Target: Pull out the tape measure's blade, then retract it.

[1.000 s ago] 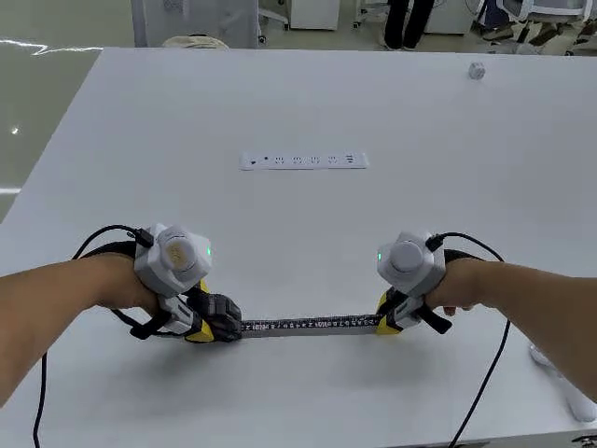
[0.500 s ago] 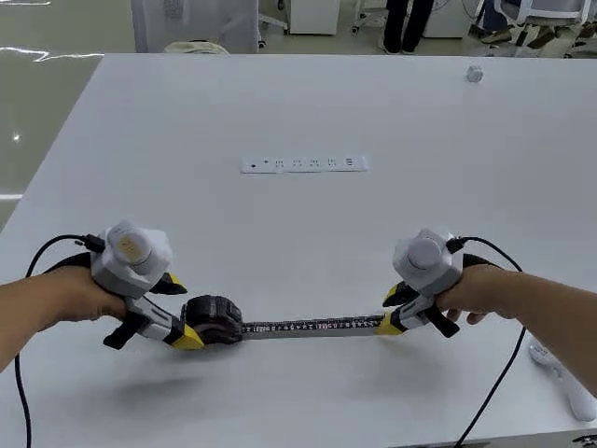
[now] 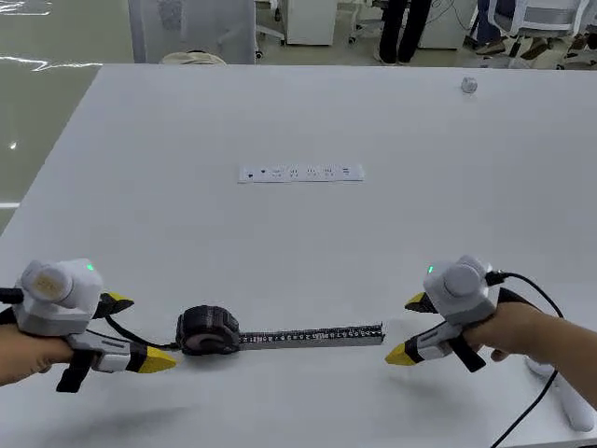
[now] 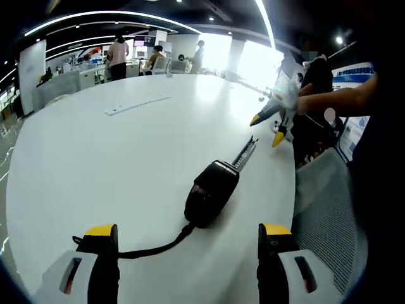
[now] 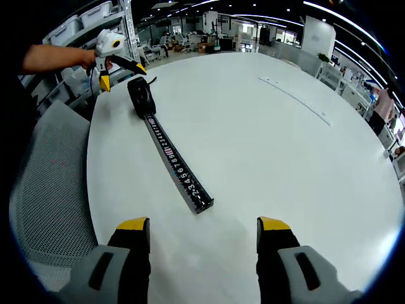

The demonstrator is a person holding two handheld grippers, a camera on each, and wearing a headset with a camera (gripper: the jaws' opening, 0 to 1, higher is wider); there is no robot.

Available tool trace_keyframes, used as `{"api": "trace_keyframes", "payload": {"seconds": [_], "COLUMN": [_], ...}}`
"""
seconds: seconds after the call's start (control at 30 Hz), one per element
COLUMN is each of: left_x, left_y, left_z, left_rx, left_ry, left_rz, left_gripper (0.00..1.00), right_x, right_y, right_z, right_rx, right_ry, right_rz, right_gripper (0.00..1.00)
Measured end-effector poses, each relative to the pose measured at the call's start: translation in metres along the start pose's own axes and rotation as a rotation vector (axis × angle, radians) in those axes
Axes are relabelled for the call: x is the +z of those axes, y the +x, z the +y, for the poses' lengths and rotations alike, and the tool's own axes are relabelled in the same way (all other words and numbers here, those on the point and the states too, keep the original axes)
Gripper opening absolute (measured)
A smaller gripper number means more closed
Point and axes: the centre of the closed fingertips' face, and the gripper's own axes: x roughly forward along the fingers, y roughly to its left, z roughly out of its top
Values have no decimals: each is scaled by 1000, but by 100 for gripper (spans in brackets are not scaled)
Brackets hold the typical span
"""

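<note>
A white worktop [image 3: 280,243] seen from above, with a tape measure [image 3: 207,329] lying near its front edge. The black case rests on its side, and the blade [image 3: 312,335] runs flat from it toward the right, its numbered face up and its end hook free. A thin black strap [image 4: 152,247] trails from the other side of the case.

The left gripper [image 3: 140,331] hovers just beyond the strap side of the case. Its yellow-tipped fingers are spread wide and hold nothing. The case sits ahead of them, apart. The right gripper [image 3: 406,329] hovers just past the blade's free end, on the far side from the case, its fingers likewise parted and empty. The blade tip lies a little ahead of them, untouched.

With the blade drawn out and lying on its own, the pulling step looks done and the retracting step not yet. It stays out with nothing holding it, so its lock is probably on. The grippers flank the two ends, likely so that one can steady the case while the other guides the blade home.

Well beyond the case, at mid-worktop, lies a white power strip [image 3: 300,173]. Farther off again, a small round object [image 3: 469,86] sits near the far right. Past the worktop are a glossy pale floor, office chairs [image 3: 532,19] and a standing person's legs [image 3: 401,23].
</note>
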Motion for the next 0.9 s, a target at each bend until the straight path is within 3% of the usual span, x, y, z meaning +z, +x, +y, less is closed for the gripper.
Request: {"api": "trace_keyframes", "payload": {"seconds": [0.13,0.23,0.3,0.37,0.47,0.6,0.7,0.8,0.9], "left_x": [-1,-13,-18,-18,-22,-28,-29,-35,-42], "left_y": [-15,-24,-31,-39,-47,-54,-61,-65,-68], "left_z": [2,0,-1,-1,-1,-3,-7,-7,-10], "left_rx": [42,60,72,91,109,128,144,171,179], "left_ry": [-52,-60,-68,-77,-94,-117,-128,-126,-114], "left_rz": [-92,-86,-92,-115,-134,-149,-181,-196,-205], "left_gripper": [95,97,97,97,98,100,100,100,100], "right_x": [-7,-16,-19,-21,-28,-39,-45,-43,-53], "right_y": [-10,-16,-22,-28,-37,-45,-54,-68,-75], "right_z": [10,11,9,7,7,15,20,25,28], "right_rx": [-12,-36,-80,-115,-152,-143,-172,-195,-218], "right_ry": [53,88,137,178,213,243,221,250,255], "right_rz": [-42,-64,-104,-154,-188,-189,-177,-224,-227], "right_gripper": [72,75,80,87,93,92,98,100,100]}}
